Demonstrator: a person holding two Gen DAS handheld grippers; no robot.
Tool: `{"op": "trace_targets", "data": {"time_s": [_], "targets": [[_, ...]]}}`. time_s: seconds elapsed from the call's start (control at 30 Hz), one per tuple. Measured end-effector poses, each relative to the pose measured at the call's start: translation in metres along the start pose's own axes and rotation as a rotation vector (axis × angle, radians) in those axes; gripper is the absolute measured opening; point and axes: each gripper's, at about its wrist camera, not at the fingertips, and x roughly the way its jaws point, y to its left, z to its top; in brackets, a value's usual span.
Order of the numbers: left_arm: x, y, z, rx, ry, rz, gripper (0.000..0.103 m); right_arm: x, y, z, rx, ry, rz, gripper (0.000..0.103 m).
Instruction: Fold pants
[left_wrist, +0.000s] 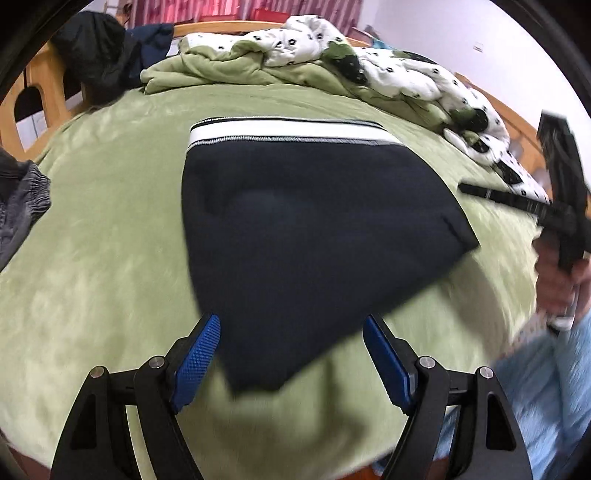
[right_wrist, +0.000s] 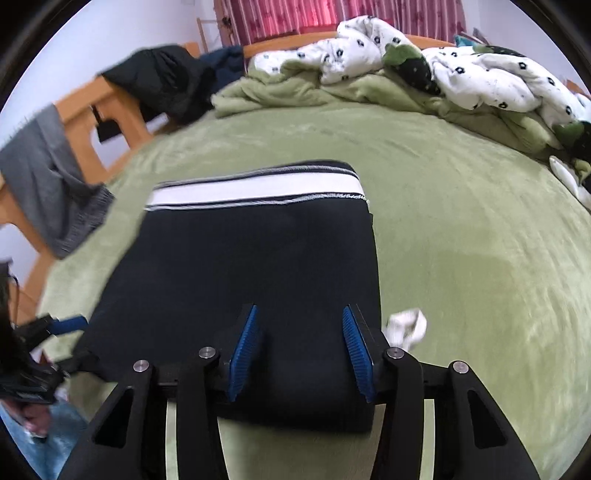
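The green bed cover (left_wrist: 110, 229) filled the scene beneath and ahead of both grippers, its plush surface bare apart from the garments. Beyond it, far ahead of the grippers, a white flower-printed quilt (right_wrist: 491, 77) lay bunched with green bedding against the wooden bed frame (right_wrist: 85, 107), with a red striped curtain (right_wrist: 288, 18) behind. A dark jacket (right_wrist: 166, 81) hung over the frame to the far left, and a grey garment (right_wrist: 55, 173) draped the bed's left edge.

The folded pants (left_wrist: 303, 229), navy with a white waistband (left_wrist: 288, 131) at their far edge, lay flat on the cover directly ahead of the left gripper (left_wrist: 291, 362) and under the right gripper (right_wrist: 299, 354). The fold was compact, with one corner jutting toward the right in the left wrist view.

The left gripper's jaws stood wide apart, holding nothing, with the near corner of the pants between and below them. The right gripper's blue pads (right_wrist: 243, 354) stood apart above the cloth, not pinching it. A small white crumpled item (right_wrist: 406, 328) lay just right of the right gripper.
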Motion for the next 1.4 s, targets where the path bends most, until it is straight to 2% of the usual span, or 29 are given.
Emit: {"op": "trace_targets", "data": {"time_s": [0.07, 0.13, 0.2, 0.23, 0.33, 0.47, 0.53, 0.57, 0.6, 0.67, 0.73, 0.77, 0.83, 0.9, 0.97, 1.07, 1.13, 1.2, 1.27, 1.33, 1.4], "targets": [[-0.009, 0.001, -0.014, 0.024, -0.013, 0.005, 0.078, -0.024, 0.001, -0.009, 0.008, -0.055, 0.026, 0.048], [-0.008, 0.002, -0.024, 0.046, 0.0, 0.079, 0.074, -0.041, 0.001, -0.017, 0.01, -0.093, 0.038, 0.048], [-0.002, 0.003, -0.026, 0.059, 0.033, 0.133, 0.056, -0.049, 0.002, -0.022, -0.001, -0.114, 0.024, 0.048], [0.0, 0.007, -0.027, 0.048, 0.044, 0.144, 0.053, -0.05, 0.003, -0.023, -0.004, -0.118, 0.011, 0.048], [0.009, 0.011, -0.03, 0.047, 0.068, 0.152, 0.053, -0.048, 0.0, -0.024, 0.008, -0.1, 0.012, 0.048], [0.021, 0.004, -0.027, 0.11, 0.045, 0.233, 0.052, -0.04, -0.004, -0.023, 0.022, -0.084, 0.002, 0.048], [0.028, -0.002, -0.023, 0.141, 0.042, 0.253, 0.037, -0.035, -0.006, -0.024, 0.03, -0.074, -0.008, 0.048], [0.029, -0.009, -0.025, 0.15, 0.039, 0.251, 0.022, -0.032, -0.007, -0.023, 0.039, -0.068, -0.01, 0.048], [0.028, -0.012, -0.022, 0.152, 0.029, 0.237, 0.012, -0.031, -0.007, -0.024, 0.046, -0.063, -0.01, 0.048], [0.015, -0.013, -0.021, 0.126, -0.048, 0.234, 0.009, -0.025, -0.009, -0.025, 0.059, -0.048, -0.016, 0.048], [-0.001, -0.003, -0.024, 0.051, -0.12, 0.149, 0.008, -0.021, -0.009, -0.027, 0.063, -0.034, -0.023, 0.048], [-0.004, 0.011, -0.024, -0.028, -0.137, 0.097, 0.008, -0.019, -0.009, -0.027, 0.062, -0.028, -0.029, 0.048], [0.012, 0.029, -0.032, -0.125, -0.071, 0.094, 0.008, -0.015, -0.008, -0.029, 0.053, -0.014, -0.044, 0.048], [0.024, 0.031, -0.042, -0.126, -0.041, 0.108, 0.009, -0.008, -0.008, -0.032, 0.045, 0.012, -0.057, 0.048], [0.018, 0.016, -0.045, -0.063, -0.065, 0.152, 0.009, 0.0, -0.007, -0.035, 0.038, 0.044, -0.069, 0.048], [0.009, 0.015, -0.045, -0.077, -0.053, 0.132, 0.012, 0.006, -0.007, -0.035, 0.025, 0.065, -0.071, 0.048], [0.0, 0.022, -0.045, -0.107, -0.044, 0.106, 0.017, 0.004, -0.003, -0.033, 0.0, 0.049, -0.081, 0.048], [-0.009, 0.03, -0.04, -0.139, -0.049, 0.078, 0.031, -0.001, 0.001, -0.031, -0.038, 0.01, -0.107, 0.048], [-0.026, 0.041, -0.035, -0.188, -0.094, 0.015, 0.032, -0.003, 0.004, -0.029, -0.079, -0.024, -0.14, 0.048], [-0.035, 0.043, -0.023, -0.213, -0.137, -0.031, 0.046, -0.001, 0.007, -0.026, -0.11, -0.05, -0.148, 0.048], [-0.029, 0.034, 0.001, -0.176, -0.159, -0.013, 0.05, 0.009, 0.007, -0.02, -0.115, -0.063, -0.147, 0.048]]}}
